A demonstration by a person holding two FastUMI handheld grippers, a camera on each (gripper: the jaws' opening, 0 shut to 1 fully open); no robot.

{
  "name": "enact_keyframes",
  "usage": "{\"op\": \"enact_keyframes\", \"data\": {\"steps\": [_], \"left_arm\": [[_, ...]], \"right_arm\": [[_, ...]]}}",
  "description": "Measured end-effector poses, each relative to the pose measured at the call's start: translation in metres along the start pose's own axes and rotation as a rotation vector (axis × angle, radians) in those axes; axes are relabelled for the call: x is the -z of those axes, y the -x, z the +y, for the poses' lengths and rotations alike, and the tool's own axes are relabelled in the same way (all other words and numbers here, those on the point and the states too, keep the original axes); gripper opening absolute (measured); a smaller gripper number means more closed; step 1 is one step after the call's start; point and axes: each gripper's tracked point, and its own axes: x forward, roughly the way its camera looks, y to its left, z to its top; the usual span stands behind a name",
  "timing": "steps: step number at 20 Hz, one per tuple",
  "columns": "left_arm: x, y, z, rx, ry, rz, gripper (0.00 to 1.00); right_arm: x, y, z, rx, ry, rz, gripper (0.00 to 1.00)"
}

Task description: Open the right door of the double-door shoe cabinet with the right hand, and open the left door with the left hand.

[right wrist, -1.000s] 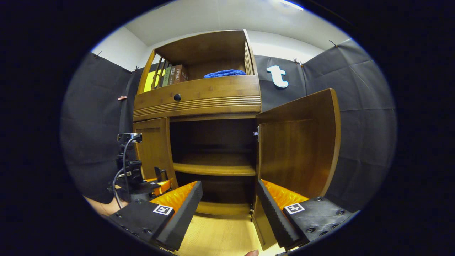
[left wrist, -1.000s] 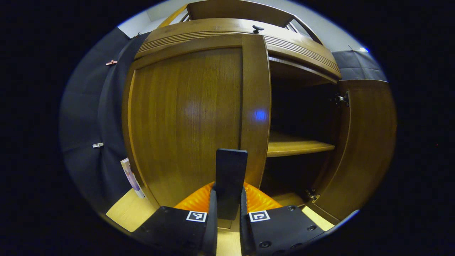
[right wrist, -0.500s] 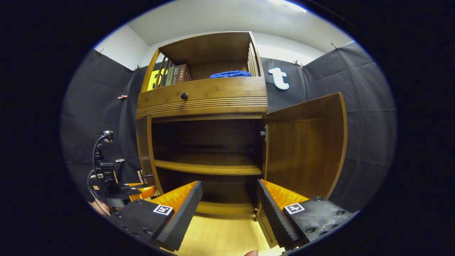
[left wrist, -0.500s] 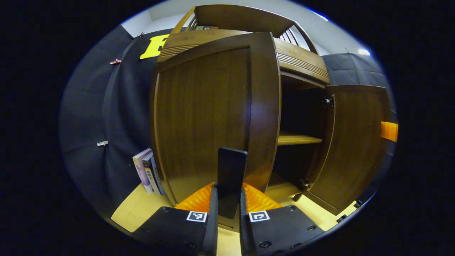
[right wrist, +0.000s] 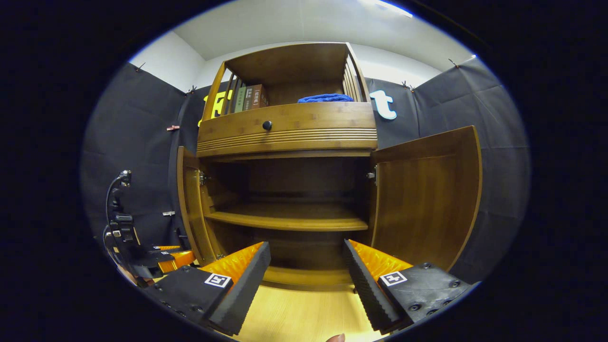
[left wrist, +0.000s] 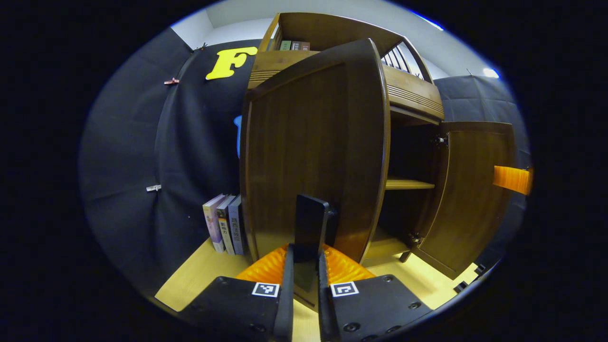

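The wooden shoe cabinet [right wrist: 285, 135] stands with both doors swung out. In the left gripper view, the left door [left wrist: 304, 142] fills the middle, and my left gripper [left wrist: 304, 259] is shut on its black handle [left wrist: 309, 223] near the door's lower edge. The right door [left wrist: 475, 190] stands wide open beyond. In the right gripper view, my right gripper [right wrist: 306, 256] is open and holds nothing, facing the dark interior, with the right door [right wrist: 427, 199] just to its right. The left door [right wrist: 190, 204] shows edge-on, with the left gripper [right wrist: 156, 259] low beside it.
Inside the cabinet, a bare shelf [right wrist: 289, 221] spans its width. A drawer with a black knob [right wrist: 267, 125] sits above the doors. Books [right wrist: 249, 97] and a blue cloth [right wrist: 325, 98] lie on top. More books [left wrist: 223, 223] stand on the wooden floor [right wrist: 304, 313] left of the cabinet.
The left door has swung from nearly closed to wide open with my left gripper on its handle. The right gripper stays open, and the right door stays open.
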Motion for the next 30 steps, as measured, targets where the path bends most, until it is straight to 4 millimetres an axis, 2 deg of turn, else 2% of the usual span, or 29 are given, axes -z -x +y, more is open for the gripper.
{"op": "enact_keyframes", "data": {"steps": [8, 16, 20, 23, 25, 30], "left_arm": [[0.003, 0.025, 0.045, -0.037, 0.057, -0.003, 0.19], [0.002, 0.038, 0.091, -0.019, 0.096, -0.025, 0.14], [0.002, 0.041, 0.109, 0.004, 0.078, -0.038, 0.14], [-0.002, 0.043, 0.129, -0.005, 0.082, -0.056, 0.13], [-0.003, 0.044, 0.132, 0.013, 0.093, -0.058, 0.10], [-0.003, 0.047, 0.133, 0.041, 0.034, -0.054, 0.11]], "right_arm": [[0.011, -0.003, 0.016, -0.019, -0.009, 0.021, 0.98], [0.017, -0.004, 0.028, -0.043, 0.005, 0.033, 0.98], [0.016, -0.008, 0.026, -0.036, 0.004, 0.034, 0.98], [0.016, -0.008, 0.019, -0.020, 0.002, 0.035, 0.98], [0.017, -0.008, 0.016, -0.010, 0.001, 0.037, 0.98], [0.018, -0.007, 0.012, 0.000, 0.000, 0.050, 0.98]]}}
